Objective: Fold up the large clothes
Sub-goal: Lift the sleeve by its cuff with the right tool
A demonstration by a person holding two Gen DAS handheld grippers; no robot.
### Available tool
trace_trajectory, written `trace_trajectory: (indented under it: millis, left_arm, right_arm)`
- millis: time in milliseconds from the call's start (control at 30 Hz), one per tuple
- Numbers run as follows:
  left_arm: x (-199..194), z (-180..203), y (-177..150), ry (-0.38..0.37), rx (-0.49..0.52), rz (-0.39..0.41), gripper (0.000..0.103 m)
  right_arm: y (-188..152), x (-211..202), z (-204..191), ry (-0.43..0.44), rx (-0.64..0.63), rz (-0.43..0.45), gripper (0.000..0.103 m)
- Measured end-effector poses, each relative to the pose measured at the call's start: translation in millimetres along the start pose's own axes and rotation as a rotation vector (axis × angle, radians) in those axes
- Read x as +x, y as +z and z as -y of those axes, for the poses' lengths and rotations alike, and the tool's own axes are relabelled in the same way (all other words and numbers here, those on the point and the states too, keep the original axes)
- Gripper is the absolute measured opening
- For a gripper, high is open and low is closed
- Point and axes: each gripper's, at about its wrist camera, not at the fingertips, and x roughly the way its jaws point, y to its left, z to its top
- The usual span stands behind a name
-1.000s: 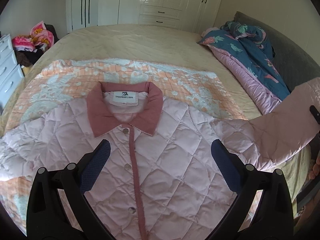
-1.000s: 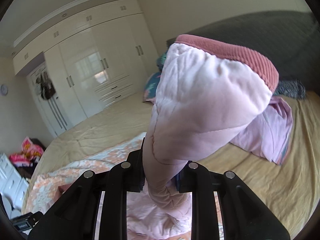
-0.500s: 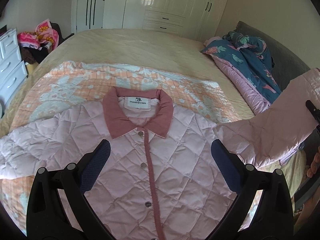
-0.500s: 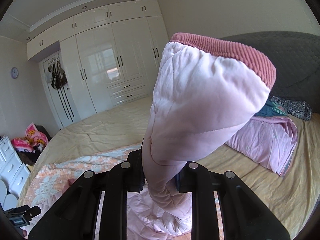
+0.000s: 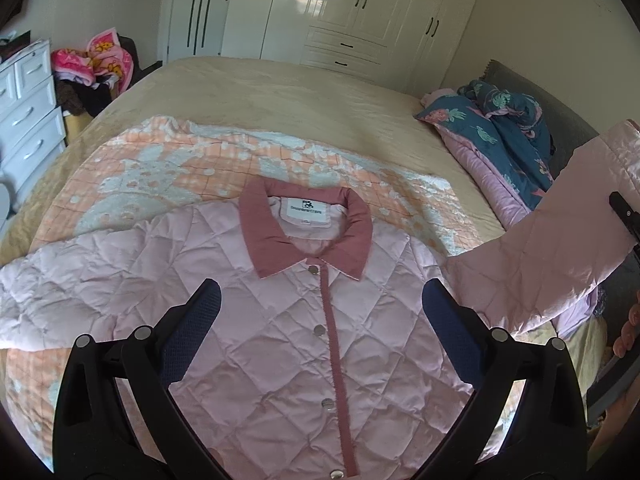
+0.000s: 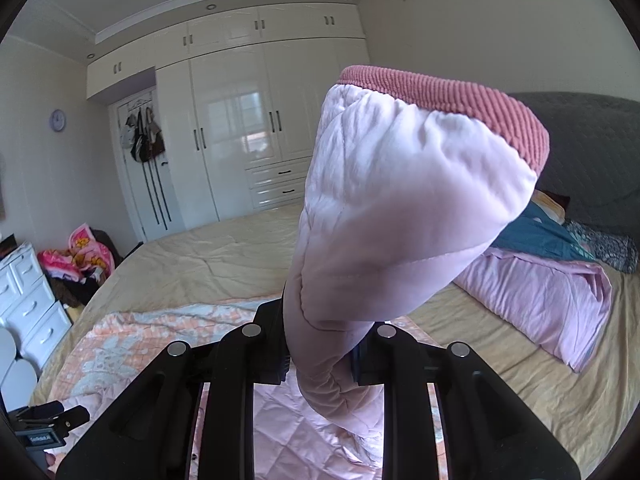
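A pink quilted jacket (image 5: pixel 280 320) lies face up on an orange and white blanket (image 5: pixel 160 176) spread over the near part of a bed (image 5: pixel 280 96); its dark pink collar (image 5: pixel 308 236) points to the far side, and a row of snaps runs down the dark pink front strip toward the near edge; the sleeve on the left of the scene (image 5: pixel 52 292) lies flat on the blanket, reaching out to the left edge of the view.

The left gripper (image 5: pixel 320 320) hangs above the chest of the jacket with its jaws spread wide and nothing between them; the blue pads (image 5: pixel 192 332) stand either side of the front strip, apart from the fabric.

The right gripper (image 6: pixel 320 356) is closed tight on the other sleeve (image 6: pixel 400 208), pinching it some way below the end; the sleeve rises up out of the jaws, its ribbed dark pink cuff (image 6: pixel 460 108) uppermost, and in the left wrist view this sleeve (image 5: pixel 560 232) lifts off the bed at the right of the scene.

At the far right, a folded blue patterned quilt (image 5: pixel 500 132) with a pink lining rests against a grey headboard (image 6: pixel 592 152); white wardrobes (image 6: pixel 248 120) stand along the far wall; a white chest of drawers (image 5: pixel 24 112) is at the left, with a heap of bright pink cloth (image 5: pixel 96 56) beside it.
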Motion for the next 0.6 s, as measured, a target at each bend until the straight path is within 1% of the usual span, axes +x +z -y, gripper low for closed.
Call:
trace_trajectory:
  millis: [167,333,433,600]
  left_arm:
    - [1.4,-16.9,-2.6,0.002,-0.023,-0.005,0.094]
    - [2.3,-31.7,-5.3,-0.003,-0.047,-0.01,0.094]
    - [4.0,-41.7,-7.0,-0.014,-0.067,-0.018,0.094]
    - [5.8,-57.6,-10.6,-0.012,-0.096,-0.021,0.094]
  right_arm:
    - [-4.9,3.4,-19.0,0.022,-0.031,-0.009,0.02]
    - [-9.4,5.6,-46.9,0.044,-0.06,-0.017,0.02]
    - [-14.5,9.1,-59.7,0.061,-0.078,-0.024,0.02]
    - [-27.3,15.5,-75.9,0.09,-0.105,-0.034,0.02]
